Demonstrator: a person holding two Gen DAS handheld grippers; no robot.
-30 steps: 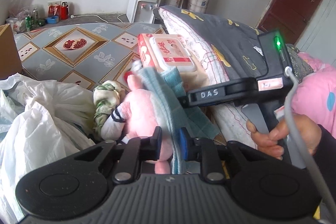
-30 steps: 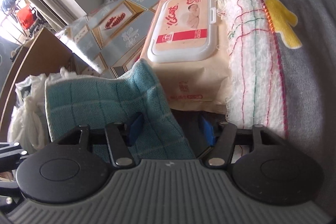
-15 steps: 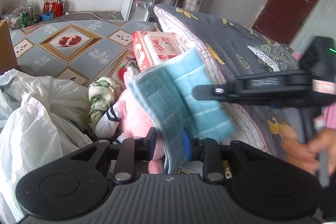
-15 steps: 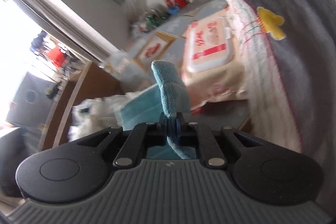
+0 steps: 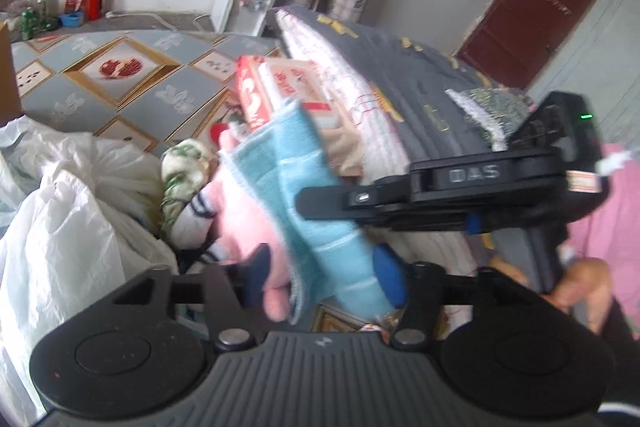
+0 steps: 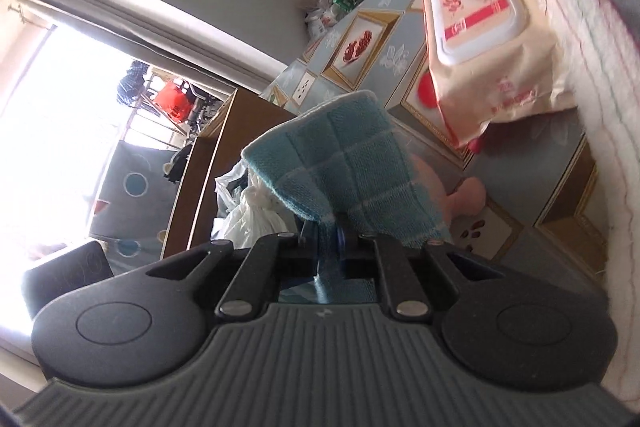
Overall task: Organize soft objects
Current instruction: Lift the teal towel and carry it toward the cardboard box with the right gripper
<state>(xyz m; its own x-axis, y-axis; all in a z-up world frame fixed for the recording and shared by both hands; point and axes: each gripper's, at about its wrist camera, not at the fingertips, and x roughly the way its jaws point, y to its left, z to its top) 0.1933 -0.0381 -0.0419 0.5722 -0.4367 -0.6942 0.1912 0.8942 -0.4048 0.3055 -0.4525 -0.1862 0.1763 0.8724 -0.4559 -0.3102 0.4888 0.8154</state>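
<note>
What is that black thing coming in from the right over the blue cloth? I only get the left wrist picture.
Observer: The right gripper. Its own camera shows its jaws clamped on the blue cloth.
Operator: So my gripper still holds it too?
Observer: No. The left gripper is opening; the cloth passes between its pads, loose.
Operator: Anything behind me?
Observer: The right view shows a bright window and a brown board beside the white plastic bags.
</note>
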